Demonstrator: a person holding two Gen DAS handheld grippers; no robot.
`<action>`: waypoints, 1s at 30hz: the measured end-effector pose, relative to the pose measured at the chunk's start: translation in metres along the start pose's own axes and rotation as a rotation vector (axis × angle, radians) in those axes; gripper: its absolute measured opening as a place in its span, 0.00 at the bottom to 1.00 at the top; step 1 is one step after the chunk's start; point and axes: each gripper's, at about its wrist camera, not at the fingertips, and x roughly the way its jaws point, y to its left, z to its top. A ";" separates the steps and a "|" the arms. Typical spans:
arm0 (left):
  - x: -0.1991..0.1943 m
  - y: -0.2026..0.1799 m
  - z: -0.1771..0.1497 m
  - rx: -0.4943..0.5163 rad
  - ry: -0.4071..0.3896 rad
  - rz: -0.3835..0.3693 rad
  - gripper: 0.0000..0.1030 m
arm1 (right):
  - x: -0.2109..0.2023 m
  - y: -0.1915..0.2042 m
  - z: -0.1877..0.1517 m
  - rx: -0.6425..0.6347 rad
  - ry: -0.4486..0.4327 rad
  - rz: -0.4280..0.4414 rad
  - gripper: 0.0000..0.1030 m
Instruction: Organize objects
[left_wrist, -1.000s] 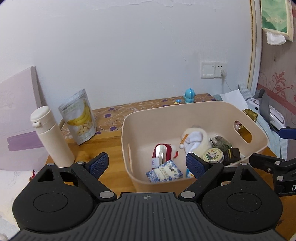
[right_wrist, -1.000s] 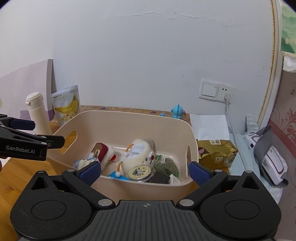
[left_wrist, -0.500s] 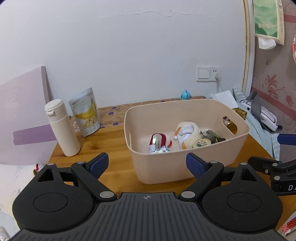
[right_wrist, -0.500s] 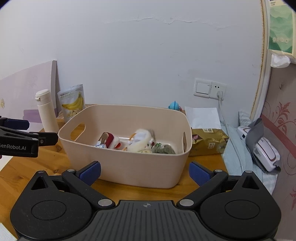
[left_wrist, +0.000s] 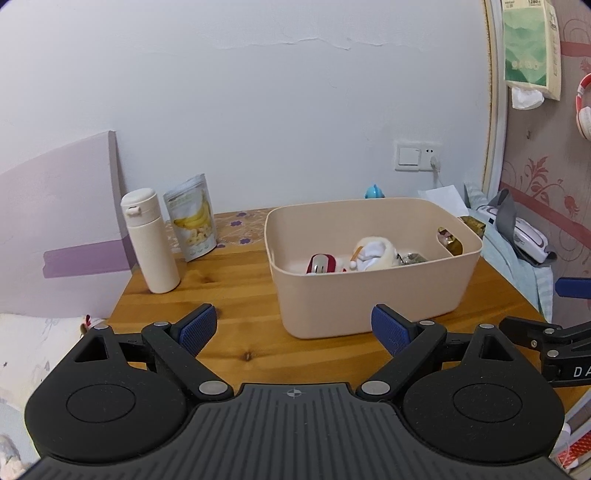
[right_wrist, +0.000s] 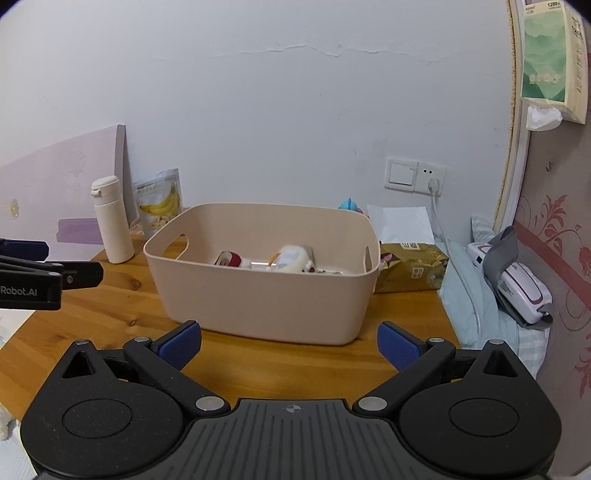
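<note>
The beige bin (right_wrist: 264, 291) sits on the tabletop (right_wrist: 122, 314) beyond both grippers' spread, empty fingers (left_wrist: 197, 328), touching neither. One bottle (left_wrist: 149, 240) and one banana-chip pouch (left_wrist: 194, 218) stand left; inside, perhaps four items.

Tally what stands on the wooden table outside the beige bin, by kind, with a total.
Bottles: 1, the cream flask
Snack bags: 2, the banana chip pouch and the gold bag
Figurines: 1, the small blue toy behind the bin
Total: 4
</note>
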 end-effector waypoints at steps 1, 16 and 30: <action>-0.003 0.001 -0.002 -0.005 -0.001 0.000 0.90 | -0.003 0.000 -0.002 0.000 0.001 0.000 1.00; -0.038 0.007 -0.029 0.002 -0.016 -0.011 0.90 | -0.040 0.010 -0.029 0.029 -0.004 0.014 1.00; -0.063 0.006 -0.050 -0.012 -0.032 -0.022 0.90 | -0.068 0.021 -0.045 0.021 -0.009 0.009 1.00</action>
